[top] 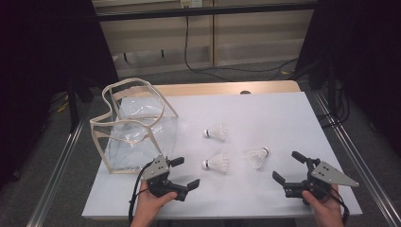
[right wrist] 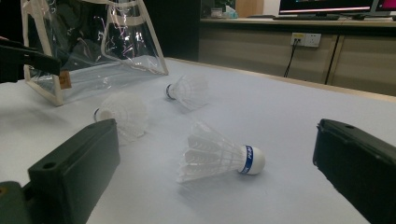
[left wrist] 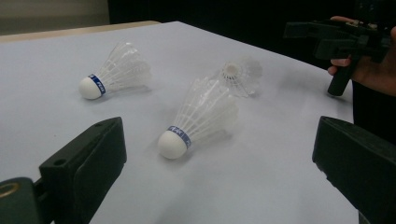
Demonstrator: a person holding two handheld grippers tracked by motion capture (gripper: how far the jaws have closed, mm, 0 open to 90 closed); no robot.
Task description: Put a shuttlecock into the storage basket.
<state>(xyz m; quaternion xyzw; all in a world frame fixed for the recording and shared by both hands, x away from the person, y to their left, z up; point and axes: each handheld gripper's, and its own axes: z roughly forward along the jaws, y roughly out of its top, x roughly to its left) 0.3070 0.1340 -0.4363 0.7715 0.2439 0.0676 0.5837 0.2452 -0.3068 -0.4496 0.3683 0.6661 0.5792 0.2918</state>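
3 shuttlecocks, white feathers w/ white cork tips & blue bands, lie on their sides mid-worktop [top: 265, 109]: one far [top: 216, 132], one near-left [top: 216, 163], one near-right [top: 257, 155]; 1 clear bag [top: 135, 125] at left; left tool [top: 183, 172] & right tool [top: 287, 166] both open, empty.

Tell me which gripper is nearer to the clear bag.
Left. The left gripper sits just in front of the clear bag, by its near right corner. The right gripper is far across the table, beyond the three shuttlecocks.
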